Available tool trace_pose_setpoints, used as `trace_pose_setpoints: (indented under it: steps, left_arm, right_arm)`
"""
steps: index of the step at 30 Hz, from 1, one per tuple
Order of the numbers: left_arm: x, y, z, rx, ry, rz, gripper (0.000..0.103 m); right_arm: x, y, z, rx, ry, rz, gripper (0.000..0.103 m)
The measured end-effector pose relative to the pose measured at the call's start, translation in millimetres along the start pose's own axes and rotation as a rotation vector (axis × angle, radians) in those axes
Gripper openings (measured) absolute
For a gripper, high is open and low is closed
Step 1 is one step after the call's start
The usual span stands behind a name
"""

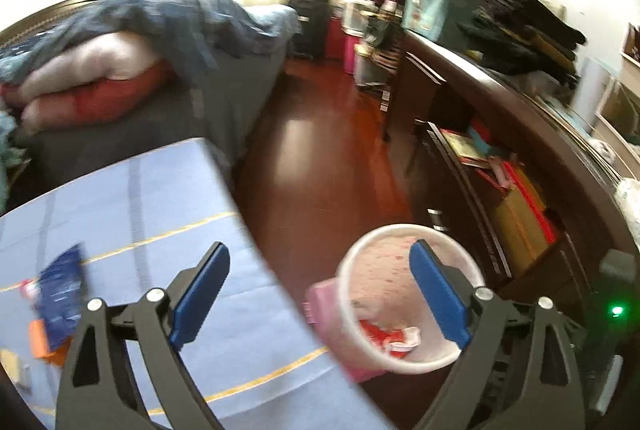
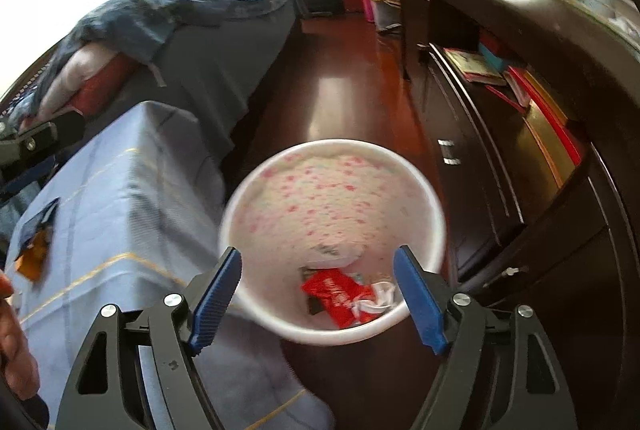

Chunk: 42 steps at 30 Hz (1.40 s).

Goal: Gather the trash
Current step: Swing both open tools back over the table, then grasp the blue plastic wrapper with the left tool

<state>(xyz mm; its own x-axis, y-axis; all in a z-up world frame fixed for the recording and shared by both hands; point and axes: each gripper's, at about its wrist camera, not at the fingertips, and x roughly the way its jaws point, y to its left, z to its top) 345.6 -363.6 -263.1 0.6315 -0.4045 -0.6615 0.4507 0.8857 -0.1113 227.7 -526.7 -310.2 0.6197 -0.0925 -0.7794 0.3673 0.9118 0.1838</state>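
Left gripper (image 1: 320,294) wide and empty, right gripper (image 2: 318,300) wide and empty above upright white bin (image 2: 334,244), red wrapper (image 2: 340,296) inside at 6 o'clock, long axis toward 4 o'clock, blue wrapper (image 1: 60,300) on blue-clothed counter (image 1: 160,230) at 9 o'clock

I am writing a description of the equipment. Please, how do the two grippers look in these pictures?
Both look alike. The left gripper and the right gripper each have two black, angular linkage arms with triangular cut-outs and round silver pivot bolts. The fingers are flat blue pads; the right gripper's pads show fine ridges. No cables or markings are visible.
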Motion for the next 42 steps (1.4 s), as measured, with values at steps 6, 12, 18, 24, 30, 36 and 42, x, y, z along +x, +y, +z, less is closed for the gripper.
trace_pose_setpoints:
  steps: [6, 12, 18, 24, 30, 36, 42]
  left_arm:
    - [-42.8, 61.8, -9.4, -0.101, -0.042, 0.159, 0.099]
    - [-49.9, 123.0, -12.5, -0.191, -0.01, 0.39, 0.099]
    - [-16.3, 163.0, -13.3, -0.263, 0.078, 0.439, 0.098]
    - [-2.8, 182.3, -19.1, -0.316, 0.11, 0.39, 0.051]
    - [-19.9, 201.9, -27.3, -0.358, 0.084, 0.322, 0.009]
    - [-59.1, 221.9, -35.0, -0.396, 0.011, 0.256, 0.009]
    - [-53.1, 215.8, -32.4, -0.353, 0.009, 0.239, 0.082]
  right_arm:
    - [-24.7, 47.9, -3.3, -0.087, -0.024, 0.068, 0.082]
    - [-39.3, 90.8, -9.5, -0.165, -0.034, 0.119, 0.083]
    - [-47.7, 120.8, -15.0, -0.225, -0.034, 0.146, 0.083]
    - [-51.9, 138.8, -15.7, -0.258, -0.04, 0.155, 0.083]
    - [-52.5, 165.3, -18.5, -0.3, -0.038, 0.183, 0.083]
    - [-52.4, 201.5, -29.3, -0.363, -0.026, 0.221, 0.082]
    - [-58.3, 221.2, -36.2, -0.393, -0.035, 0.229, 0.083]
